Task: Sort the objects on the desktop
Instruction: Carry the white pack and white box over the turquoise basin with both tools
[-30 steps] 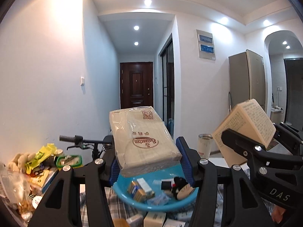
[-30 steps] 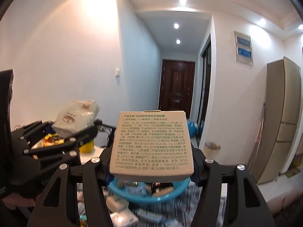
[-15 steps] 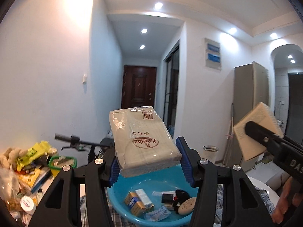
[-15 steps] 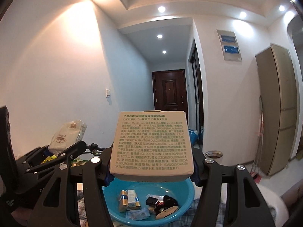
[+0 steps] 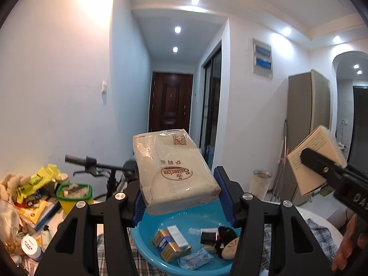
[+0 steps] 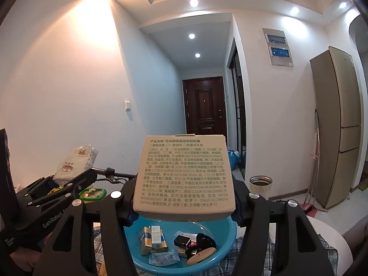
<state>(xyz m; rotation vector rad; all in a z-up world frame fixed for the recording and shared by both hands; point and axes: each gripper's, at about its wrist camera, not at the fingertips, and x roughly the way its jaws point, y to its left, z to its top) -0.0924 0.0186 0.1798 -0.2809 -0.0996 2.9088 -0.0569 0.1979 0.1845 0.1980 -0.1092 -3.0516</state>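
Note:
My left gripper [image 5: 180, 196] is shut on a plastic-wrapped tissue pack [image 5: 174, 172], held level above the near rim of a blue basin [image 5: 147, 250]. My right gripper [image 6: 184, 203] is shut on a cream carton [image 6: 184, 172] with green printed text, above the same blue basin [image 6: 226, 235]. Small boxes, a sachet, a black item and a round tan piece lie in the basin. In the left wrist view the carton [image 5: 310, 158] and the other gripper show at the right. The right wrist view has the tissue pack [image 6: 76, 163] at the left.
A cluttered pile [image 5: 30, 197] with yellow bags, a green-rimmed tub and a white bottle fills the table's left side. A bicycle handlebar [image 5: 92, 163] stands behind. Checked cloth [image 6: 329, 253] covers the table. A grey bin [image 6: 260, 185] and a tall fridge [image 6: 338, 126] stand at the right.
Both grippers have drawn back and sunk a little with their loads, so more of the basin's inside shows beneath them. The carton has moved toward the right edge of the left wrist view.

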